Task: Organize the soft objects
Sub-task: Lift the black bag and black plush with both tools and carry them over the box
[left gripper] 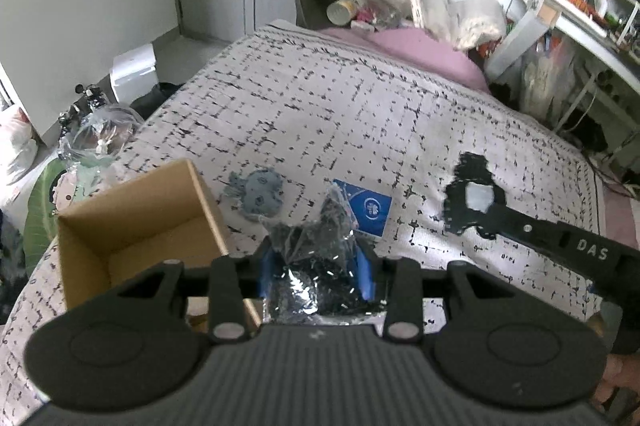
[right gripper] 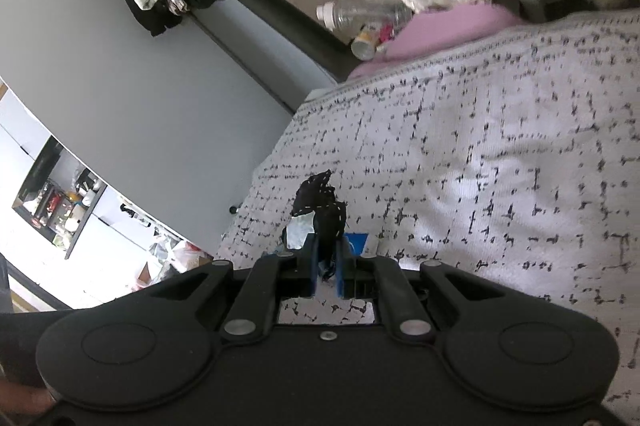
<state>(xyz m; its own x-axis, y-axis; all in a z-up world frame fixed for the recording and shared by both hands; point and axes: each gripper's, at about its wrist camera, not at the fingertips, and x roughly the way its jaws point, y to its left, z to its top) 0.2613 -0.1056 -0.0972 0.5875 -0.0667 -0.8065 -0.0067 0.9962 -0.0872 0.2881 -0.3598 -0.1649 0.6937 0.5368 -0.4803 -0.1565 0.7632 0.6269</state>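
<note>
Both grippers hold soft items above the patterned bedspread.

The left gripper is clamped on a crinkly clear bag of dark stuff, which bulges up between its blue pads. A cardboard box sits open just to its left; a grey pouch and a blue packet lie ahead of it on the bed. The right gripper is closed on a black cloth with white stitching, which sticks up beyond its fingertips.

Crinkly dark bag and black stitched cloth held aloft (grey pouch lies beside box).
</note>
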